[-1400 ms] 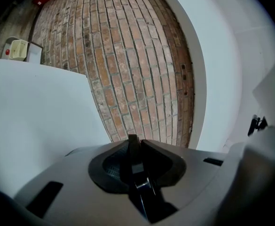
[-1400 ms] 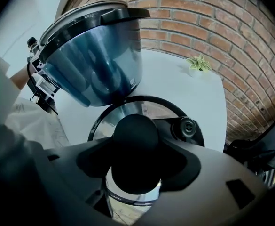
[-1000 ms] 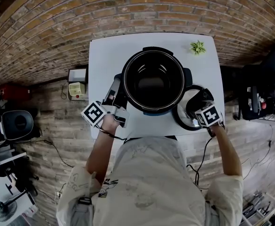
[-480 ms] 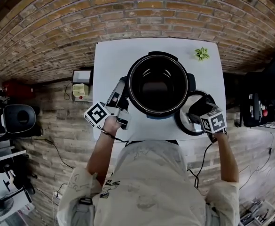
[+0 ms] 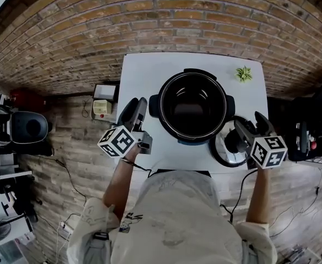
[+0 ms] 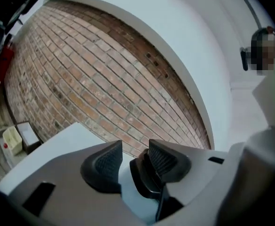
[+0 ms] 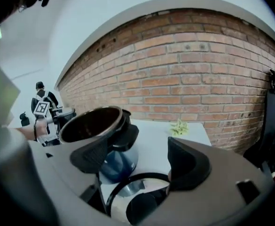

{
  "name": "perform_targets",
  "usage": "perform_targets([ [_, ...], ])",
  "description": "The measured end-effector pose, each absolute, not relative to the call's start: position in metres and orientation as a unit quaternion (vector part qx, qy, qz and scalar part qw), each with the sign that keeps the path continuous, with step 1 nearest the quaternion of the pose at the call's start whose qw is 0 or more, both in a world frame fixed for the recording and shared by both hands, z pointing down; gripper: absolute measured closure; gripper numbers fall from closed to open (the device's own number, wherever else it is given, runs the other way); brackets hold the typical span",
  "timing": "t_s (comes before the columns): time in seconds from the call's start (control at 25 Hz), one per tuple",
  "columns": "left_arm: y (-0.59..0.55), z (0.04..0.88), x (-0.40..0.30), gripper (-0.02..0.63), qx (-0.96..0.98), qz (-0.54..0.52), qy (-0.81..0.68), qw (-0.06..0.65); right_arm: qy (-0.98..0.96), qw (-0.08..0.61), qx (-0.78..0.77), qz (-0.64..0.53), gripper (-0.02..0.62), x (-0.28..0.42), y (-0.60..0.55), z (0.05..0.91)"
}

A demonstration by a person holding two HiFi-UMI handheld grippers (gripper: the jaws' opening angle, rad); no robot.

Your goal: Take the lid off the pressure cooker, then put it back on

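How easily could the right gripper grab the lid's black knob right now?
Probably yes. The right gripper hovers above the lid lying beside the cooker; its jaws have just been opening, stand wide and empty, and nothing covers the knob below.

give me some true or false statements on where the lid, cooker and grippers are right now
1. The lid sits on the pressure cooker. False: it lies on the table, right of the open cooker.
2. The right gripper is open and grips nothing. True: its jaws have just been opening above the lid, with nothing clamped between them.
3. The left gripper holds the lid. False: its jaws have just been opening, and the cooker's left side handle shows between them, unclamped.
4. A small green plant stands at the table's far right corner. True.
5. The wall behind the table is white tile. False: it is brick.
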State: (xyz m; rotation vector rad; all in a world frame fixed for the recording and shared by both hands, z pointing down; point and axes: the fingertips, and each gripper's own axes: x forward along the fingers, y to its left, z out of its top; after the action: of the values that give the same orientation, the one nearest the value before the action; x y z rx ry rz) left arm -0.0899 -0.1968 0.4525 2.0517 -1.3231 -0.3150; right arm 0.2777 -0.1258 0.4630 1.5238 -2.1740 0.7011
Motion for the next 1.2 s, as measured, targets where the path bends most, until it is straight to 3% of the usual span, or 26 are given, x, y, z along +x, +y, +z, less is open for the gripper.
perform_targets([
  [0.24,-0.191,0.425,-0.102,0.414,0.799,-0.077,-0.550,0.229,-0.793,0.143,0.557,0.201,0.184,0.261,-0.144,0.422],
  [0.44,-0.184,0.406,-0.107,0.414,0.799,-0.050,-0.583,0.140,-0.794,0.058,0.582,0.167,0.186,0.261,-0.153,0.400],
  [0.64,-0.173,0.395,-0.106,0.414,0.782,0.051,-0.621,-0.031,-0.779,0.022,0.612,0.133,0.190,0.266,-0.153,0.401],
  [1.2,-0.174,0.401,-0.101,0.414,0.784,0.051,-0.618,-0.022,-0.777,0.037,0.612,0.143,0.190,0.262,-0.148,0.418],
])
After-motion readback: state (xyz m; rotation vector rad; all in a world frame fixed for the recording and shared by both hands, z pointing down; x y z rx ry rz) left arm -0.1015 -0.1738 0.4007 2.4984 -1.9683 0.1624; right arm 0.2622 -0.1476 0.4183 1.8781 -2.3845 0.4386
